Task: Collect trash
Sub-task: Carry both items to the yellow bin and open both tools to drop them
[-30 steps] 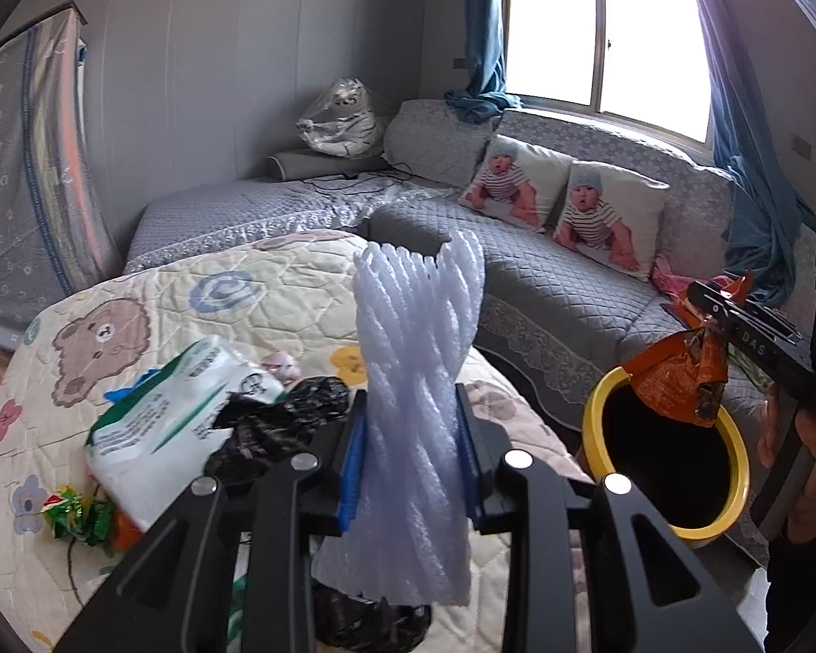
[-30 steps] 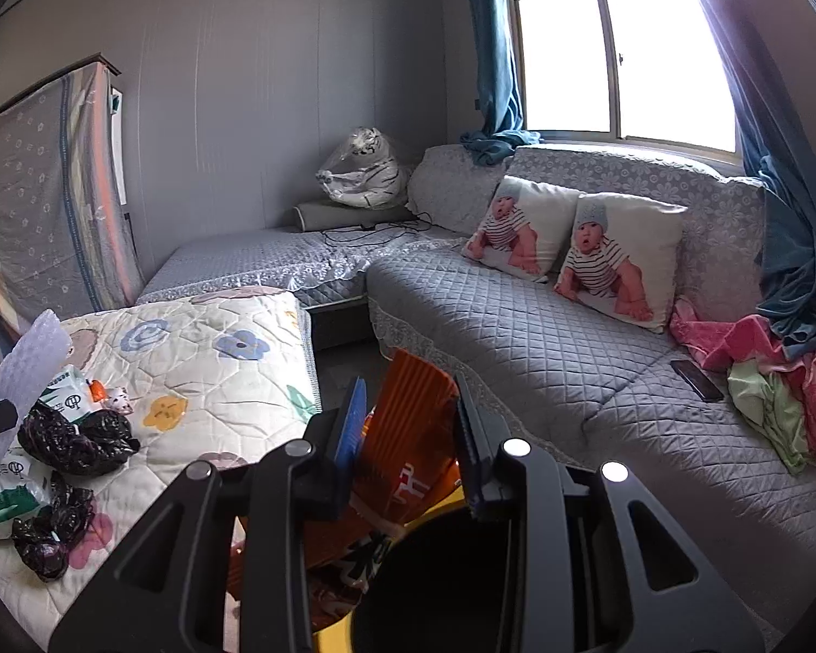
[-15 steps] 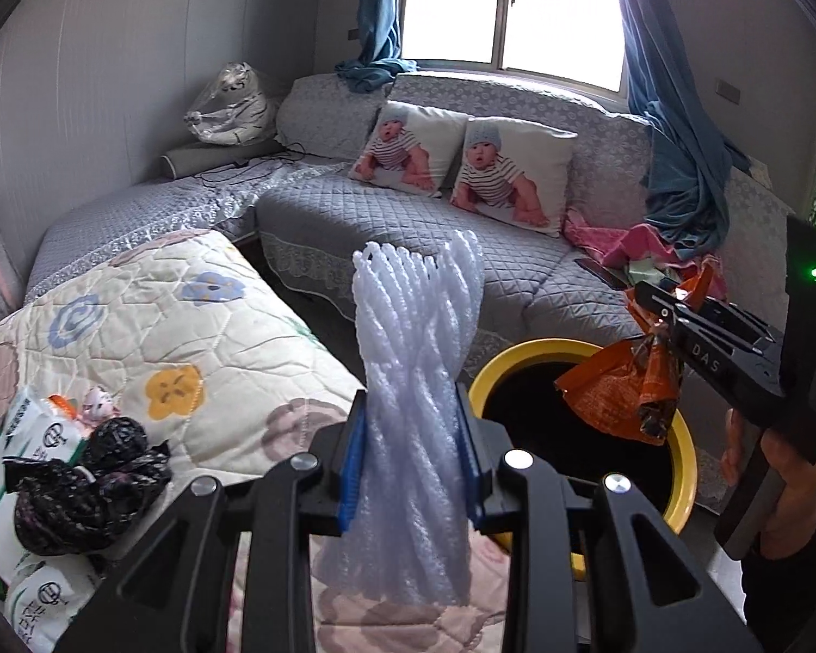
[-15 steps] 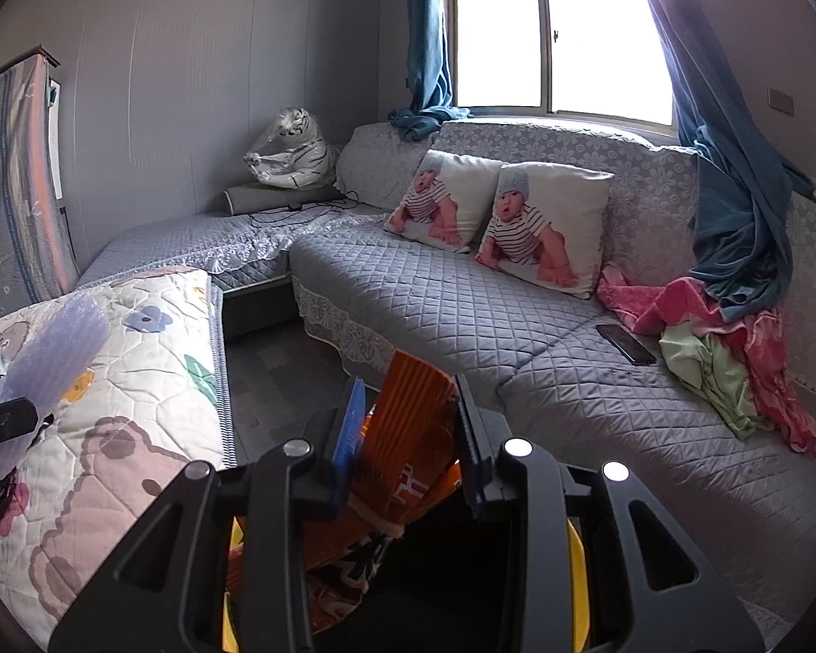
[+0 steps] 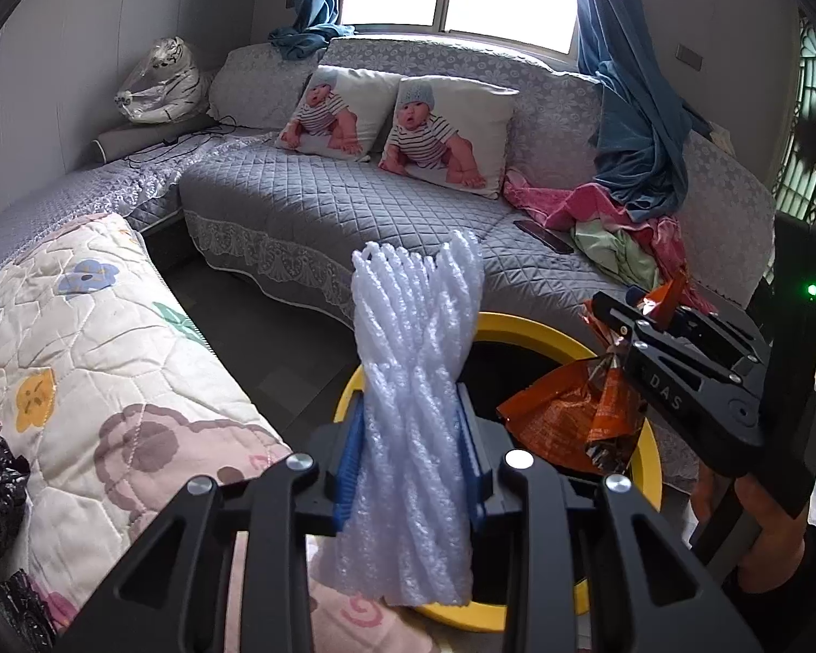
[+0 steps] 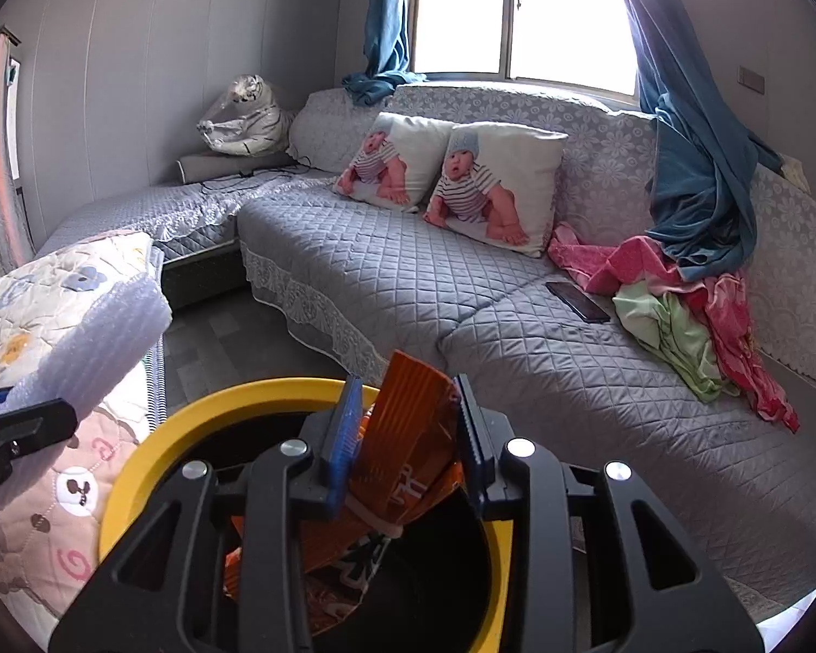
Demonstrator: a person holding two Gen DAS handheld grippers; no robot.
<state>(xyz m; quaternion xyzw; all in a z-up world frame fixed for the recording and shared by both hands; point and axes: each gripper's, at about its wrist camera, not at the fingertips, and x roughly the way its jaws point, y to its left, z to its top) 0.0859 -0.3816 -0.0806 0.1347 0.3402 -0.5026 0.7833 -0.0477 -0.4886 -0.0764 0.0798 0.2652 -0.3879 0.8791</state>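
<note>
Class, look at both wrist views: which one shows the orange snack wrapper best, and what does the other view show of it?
The left wrist view: the orange snack wrapper hangs in full from the right tongs over the yellow bin. The right wrist view shows it close up, partly hidden by the tongs.

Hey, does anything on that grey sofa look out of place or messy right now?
Yes. A pile of pink and green clothes lies crumpled on the sofa, a blue curtain slumps onto it, and a dark phone lies loose on the seat beside them.
</note>
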